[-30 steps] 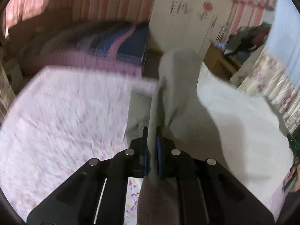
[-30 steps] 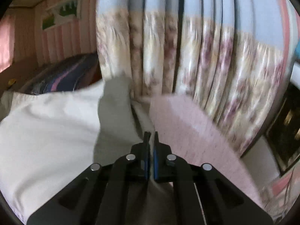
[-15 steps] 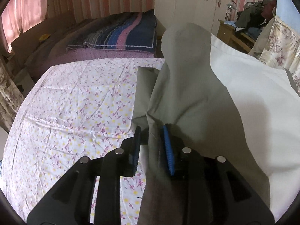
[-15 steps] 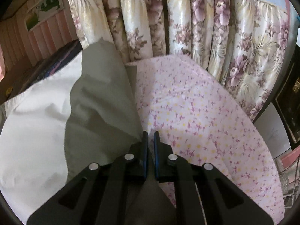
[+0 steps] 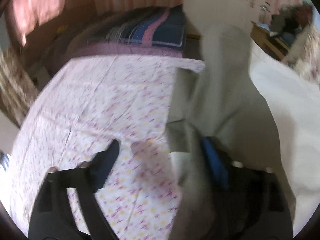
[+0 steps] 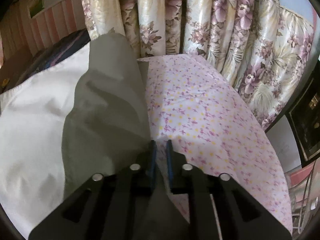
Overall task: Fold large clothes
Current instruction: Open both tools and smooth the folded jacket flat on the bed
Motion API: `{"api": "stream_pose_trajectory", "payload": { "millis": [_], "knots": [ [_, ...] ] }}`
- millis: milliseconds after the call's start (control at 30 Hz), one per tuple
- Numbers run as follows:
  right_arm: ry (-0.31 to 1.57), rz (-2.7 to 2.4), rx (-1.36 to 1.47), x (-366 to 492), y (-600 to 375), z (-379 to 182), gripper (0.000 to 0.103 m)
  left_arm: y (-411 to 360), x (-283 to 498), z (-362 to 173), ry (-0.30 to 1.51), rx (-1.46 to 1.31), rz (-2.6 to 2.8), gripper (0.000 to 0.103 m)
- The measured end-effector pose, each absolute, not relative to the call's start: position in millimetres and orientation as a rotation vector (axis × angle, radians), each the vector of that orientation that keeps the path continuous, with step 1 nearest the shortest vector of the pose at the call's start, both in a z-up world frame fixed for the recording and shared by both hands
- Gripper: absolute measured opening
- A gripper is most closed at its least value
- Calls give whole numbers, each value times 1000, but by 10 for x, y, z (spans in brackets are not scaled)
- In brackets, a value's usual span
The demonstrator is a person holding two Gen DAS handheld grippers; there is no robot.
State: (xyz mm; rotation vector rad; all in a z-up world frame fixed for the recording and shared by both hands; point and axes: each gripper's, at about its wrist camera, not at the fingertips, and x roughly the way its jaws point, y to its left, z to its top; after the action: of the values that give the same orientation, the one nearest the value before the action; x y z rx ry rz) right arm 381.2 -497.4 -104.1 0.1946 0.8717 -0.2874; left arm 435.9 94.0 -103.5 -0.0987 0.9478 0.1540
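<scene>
The left gripper (image 5: 160, 150) stood wide open, its two fingers far apart over the flowered sheet (image 5: 100, 104), gripping nothing. The edge of the pale garment (image 5: 220, 76) draped against its right finger only, so the cloth there seemed to be let go rather than held; the blur in that view left finer detail uncertain. Judging by this, the left side of the fold was being released onto the bed.

The right gripper (image 6: 161, 150) had its jaws close together but with a narrow gap between the blue pads (image 6: 153, 156). Cloth lay in that gap, yet whether the pads pinched it or had just slackened could not be told. It kept the garment's (image 6: 104, 104) near edge low at the sheet (image 6: 200, 110), likely so that both corners would land level.

Outward from the grippers, the garment rose in a tall fold between them, one layer doubled over another, its upper part in shade and its lower spread bright and smooth. It was a plain off-white to grey-green fabric, large, thin and limp. It lay along the middle of the bed, with flowered sheet bare on either side. A striped blanket (image 5: 156, 32) lay beyond, and floral curtains (image 6: 230, 30) hung behind the bed.
</scene>
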Motion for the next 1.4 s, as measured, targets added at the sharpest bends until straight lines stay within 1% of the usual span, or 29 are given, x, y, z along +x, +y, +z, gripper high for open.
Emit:
{"api": "stream_pose_trajectory", "payload": {
  "millis": [33, 67, 100, 133, 167, 267, 300, 400, 500, 567, 667, 800, 933, 1400],
  "knots": [
    [833, -278, 210, 3730, -4987, -956, 18, 1024, 4323, -967, 958, -144, 132, 87],
    [774, -255, 243, 3612, -5003, -836, 26, 1073, 4271, -885, 949, -167, 128, 87],
    [712, -232, 286, 3473, -5007, -695, 45, 1096, 4169, -747, 919, -177, 132, 87],
    [679, -214, 302, 3387, -4983, -598, 50, 1082, 4094, -661, 901, -178, 130, 87],
    [653, -188, 297, 3318, -4926, -504, 50, 1040, 4009, -564, 883, -177, 124, 88],
    [605, -60, 182, 3173, -4507, -260, 50, 788, 3683, -289, 813, -192, 64, 100],
    [610, -25, 149, 3163, -4383, -251, 53, 620, 3572, -227, 791, -177, 33, 100],
    [659, 102, 28, 3188, -3931, -334, 54, 155, 3431, -226, 790, -118, -51, 100],
    [712, 125, -114, 3240, -3644, -496, 53, -298, 3449, -391, 841, -27, -99, 100],
    [766, 133, -173, 3290, -3565, -648, 52, -490, 3528, -610, 897, 44, -77, 100],
    [833, 122, -244, 3364, -3592, -866, 50, -501, 3621, -826, 944, 60, -64, 100],
    [865, 131, -190, 3445, -3697, -967, 51, -472, 3665, -995, 974, 108, -71, 100],
    [867, 109, -222, 3499, -3661, -1039, 52, -497, 3721, -1019, 988, 127, -75, 100],
    [852, 103, -188, 3462, -3676, -1061, 56, -490, 3763, -1080, 989, 137, -86, 100]
  ]
}}
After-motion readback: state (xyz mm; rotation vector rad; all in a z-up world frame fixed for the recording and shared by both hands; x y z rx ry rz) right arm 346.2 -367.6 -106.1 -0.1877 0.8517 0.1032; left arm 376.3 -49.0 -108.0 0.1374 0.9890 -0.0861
